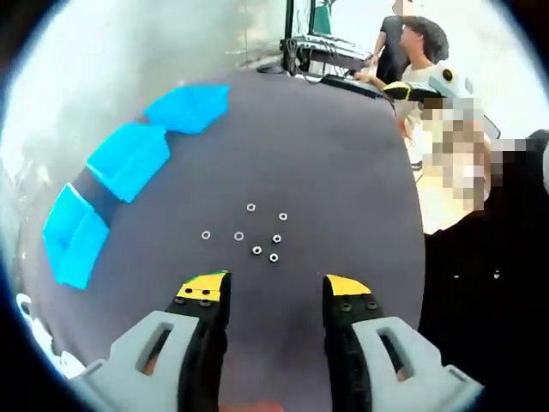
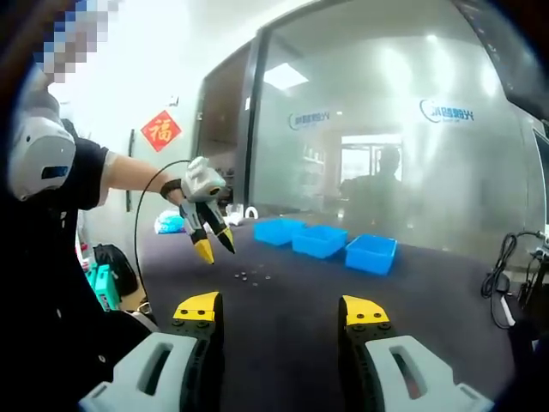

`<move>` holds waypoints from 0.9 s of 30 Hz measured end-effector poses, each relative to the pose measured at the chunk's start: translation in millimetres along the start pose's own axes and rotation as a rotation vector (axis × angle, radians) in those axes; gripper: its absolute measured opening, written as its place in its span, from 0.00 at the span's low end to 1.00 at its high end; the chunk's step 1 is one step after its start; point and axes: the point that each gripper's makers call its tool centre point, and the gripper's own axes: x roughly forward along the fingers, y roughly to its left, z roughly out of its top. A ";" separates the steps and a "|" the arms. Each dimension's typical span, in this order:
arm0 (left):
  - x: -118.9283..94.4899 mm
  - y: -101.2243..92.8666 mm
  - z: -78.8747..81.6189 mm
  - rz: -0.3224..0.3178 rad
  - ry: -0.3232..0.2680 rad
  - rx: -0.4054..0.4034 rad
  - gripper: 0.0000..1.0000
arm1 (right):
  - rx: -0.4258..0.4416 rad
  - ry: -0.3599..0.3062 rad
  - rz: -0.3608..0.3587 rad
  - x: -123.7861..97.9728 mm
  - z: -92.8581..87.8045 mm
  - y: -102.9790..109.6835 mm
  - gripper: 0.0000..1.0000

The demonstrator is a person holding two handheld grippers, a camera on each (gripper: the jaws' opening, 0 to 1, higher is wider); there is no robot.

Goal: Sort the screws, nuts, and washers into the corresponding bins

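Several small metal nuts and washers lie scattered on the dark grey table, just ahead of my left gripper, which hovers above them with its yellow-tipped jaws open and nothing between them. Three blue bins stand in a row along the table's left side. In the right gripper view the same small parts lie mid-table, the blue bins sit beyond them, and the left gripper hangs open over the parts. My right gripper is open and empty, well back from the parts.
A person's arm and sleeve hold the left gripper. Other people stand by equipment and cables past the far table edge. A glass wall stands behind the bins. A cable lies at the table's right.
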 end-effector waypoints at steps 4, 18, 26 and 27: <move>6.4 0.5 -1.8 -0.005 0.024 -0.007 0.41 | 0.002 0.001 0.000 0.6 -2.8 0.2 0.49; 23.5 7.7 0.6 0.031 0.114 -0.076 0.34 | 0.005 -0.002 0.001 1.8 -3.8 -0.5 0.49; 36.0 3.3 -1.1 0.031 0.146 -0.125 0.28 | 0.007 0.000 -0.001 0.4 -5.9 -2.8 0.49; 37.3 2.8 -0.9 0.032 0.147 -0.132 0.28 | 0.010 0.000 -0.001 0.0 -6.7 -2.9 0.49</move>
